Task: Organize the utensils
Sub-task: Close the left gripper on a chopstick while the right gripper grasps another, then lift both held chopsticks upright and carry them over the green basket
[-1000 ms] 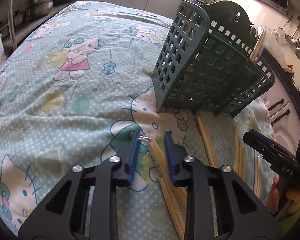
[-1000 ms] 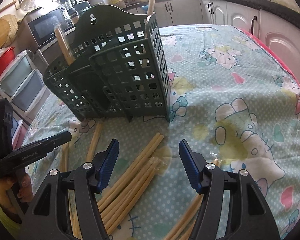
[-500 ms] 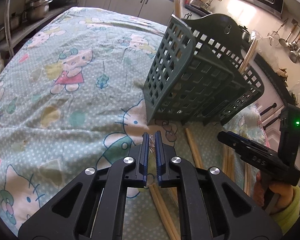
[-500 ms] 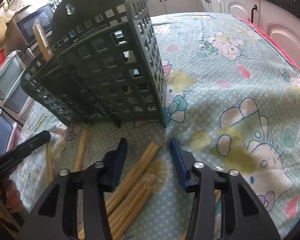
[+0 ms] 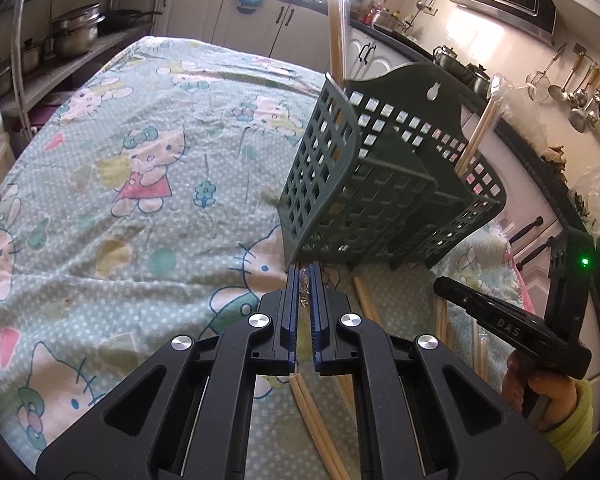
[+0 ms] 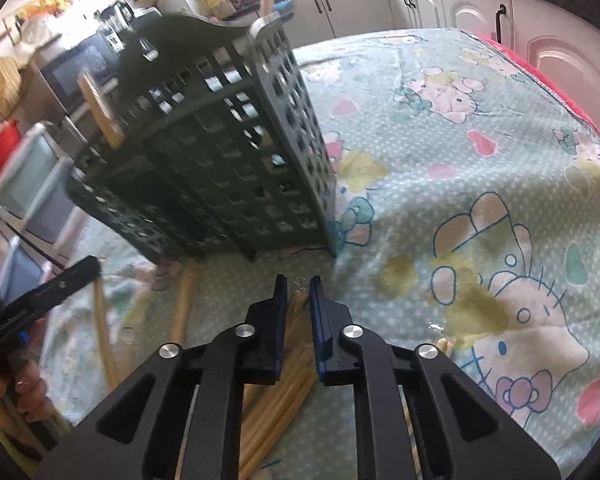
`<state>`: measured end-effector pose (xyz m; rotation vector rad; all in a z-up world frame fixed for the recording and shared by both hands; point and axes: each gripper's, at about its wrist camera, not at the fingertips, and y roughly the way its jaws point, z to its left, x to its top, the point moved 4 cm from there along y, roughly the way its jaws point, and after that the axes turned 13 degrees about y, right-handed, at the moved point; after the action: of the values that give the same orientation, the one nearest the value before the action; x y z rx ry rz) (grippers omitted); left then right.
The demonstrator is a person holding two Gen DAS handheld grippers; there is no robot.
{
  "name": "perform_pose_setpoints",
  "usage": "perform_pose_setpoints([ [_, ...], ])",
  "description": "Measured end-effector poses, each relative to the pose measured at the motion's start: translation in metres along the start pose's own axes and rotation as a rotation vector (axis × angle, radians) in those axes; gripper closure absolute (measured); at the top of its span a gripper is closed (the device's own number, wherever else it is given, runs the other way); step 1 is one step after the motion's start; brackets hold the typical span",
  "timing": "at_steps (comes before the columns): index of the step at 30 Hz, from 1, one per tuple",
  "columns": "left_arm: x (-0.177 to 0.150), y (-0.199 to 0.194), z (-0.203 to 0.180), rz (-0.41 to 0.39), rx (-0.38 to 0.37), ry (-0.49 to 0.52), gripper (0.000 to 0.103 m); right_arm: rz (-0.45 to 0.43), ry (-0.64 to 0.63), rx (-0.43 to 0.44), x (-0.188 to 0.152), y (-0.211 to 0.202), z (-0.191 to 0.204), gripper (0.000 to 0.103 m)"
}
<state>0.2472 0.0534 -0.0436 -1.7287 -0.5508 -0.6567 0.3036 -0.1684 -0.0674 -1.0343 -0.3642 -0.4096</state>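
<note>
A dark green slotted utensil caddy (image 5: 360, 200) (image 6: 228, 160) stands on the table with wooden chopsticks (image 5: 480, 132) (image 6: 100, 112) upright in it. More chopsticks (image 5: 364, 300) (image 6: 184, 304) lie loose on the cloth in front of it. My left gripper (image 5: 305, 272) is shut on the crinkled clear wrapper of a chopstick pair (image 5: 312, 412) that trails down under its fingers. My right gripper (image 6: 298, 280) is closing low over a bundle of wrapped chopsticks (image 6: 276, 408). The tops of the bundle sit between its pads, which press on them.
A Hello Kitty tablecloth (image 5: 140, 200) (image 6: 480, 160) covers the table. A hand in a yellow-green sleeve (image 5: 548, 396) holds the right tool close beside the left one. Pots (image 5: 74, 32) sit on a shelf at the left, ladles (image 5: 580, 96) hang at the right.
The left gripper's jaws closed on the wrapped chopstick end and rose a little. The right gripper's jaws narrowed from wide apart to nearly together around the bundle.
</note>
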Motion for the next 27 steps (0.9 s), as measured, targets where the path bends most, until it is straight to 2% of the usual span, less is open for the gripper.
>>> perform_pose_setpoints([
  [9, 0.013, -0.021, -0.008, -0.056, 0.000, 0.017, 0.101, -0.061, -0.014, 0.154, 0.001, -0.044, 0.021, 0.096],
  [14, 0.019, -0.031, -0.014, -0.074, -0.010, 0.032, 0.101, -0.085, -0.031, 0.187, 0.006, -0.061, 0.030, 0.096],
  [27, 0.056, -0.065, -0.049, -0.159, -0.031, 0.134, 0.101, -0.211, -0.161, 0.236, 0.022, -0.117, 0.065, 0.097],
])
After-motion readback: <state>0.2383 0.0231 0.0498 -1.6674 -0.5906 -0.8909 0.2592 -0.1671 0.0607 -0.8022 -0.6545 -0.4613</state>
